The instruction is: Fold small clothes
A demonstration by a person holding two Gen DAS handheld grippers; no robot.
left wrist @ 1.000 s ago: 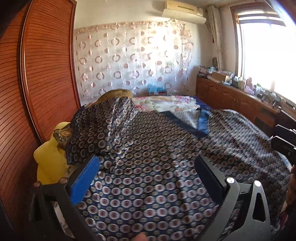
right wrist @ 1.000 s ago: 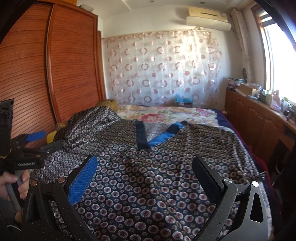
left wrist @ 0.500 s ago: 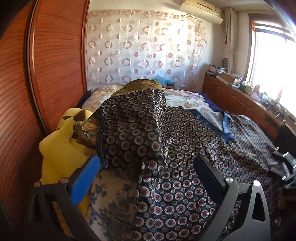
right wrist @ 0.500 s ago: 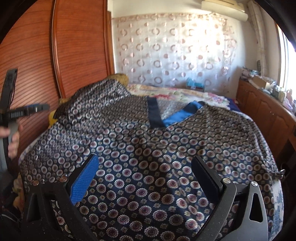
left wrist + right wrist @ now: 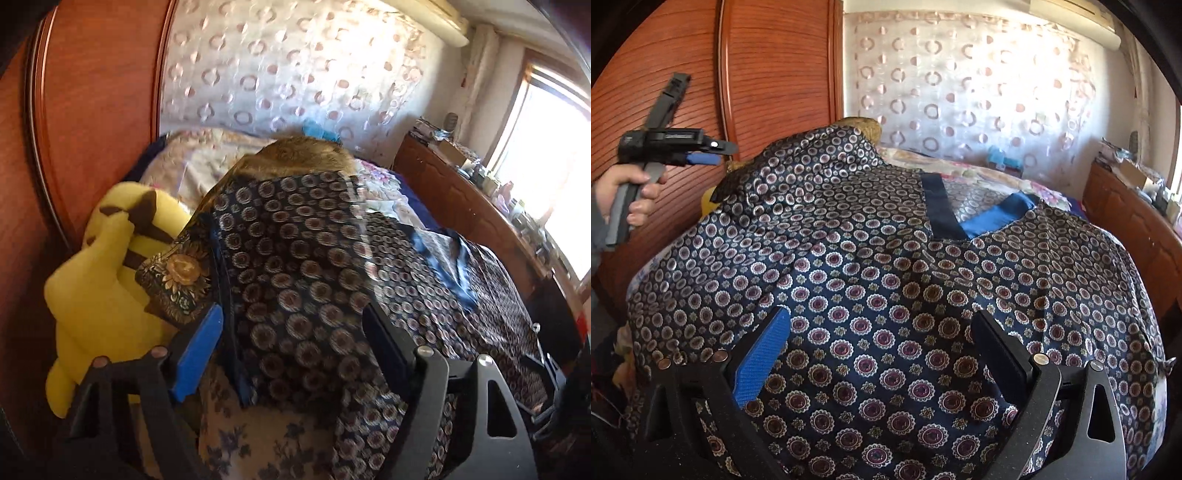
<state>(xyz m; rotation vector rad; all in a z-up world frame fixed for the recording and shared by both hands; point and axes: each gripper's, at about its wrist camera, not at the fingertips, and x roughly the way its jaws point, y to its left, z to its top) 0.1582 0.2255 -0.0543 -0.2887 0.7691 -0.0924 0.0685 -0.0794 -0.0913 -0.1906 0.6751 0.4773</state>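
Left tongs (image 5: 291, 354) closing on the sleeve, right tongs (image 5: 882, 354) released over the shirt.
I'd pinch the sleeve (image 5: 295, 240) hem at my 6 o'clock squarely, clear of the yellow plush toy (image 5: 99, 280) at 9, pads not yet biting. The shirt (image 5: 886, 280) lies spread on the bed (image 5: 258, 443), collar at 12: slick, satin-like medallion weave, blue trim, likely slippery, so grab deep.
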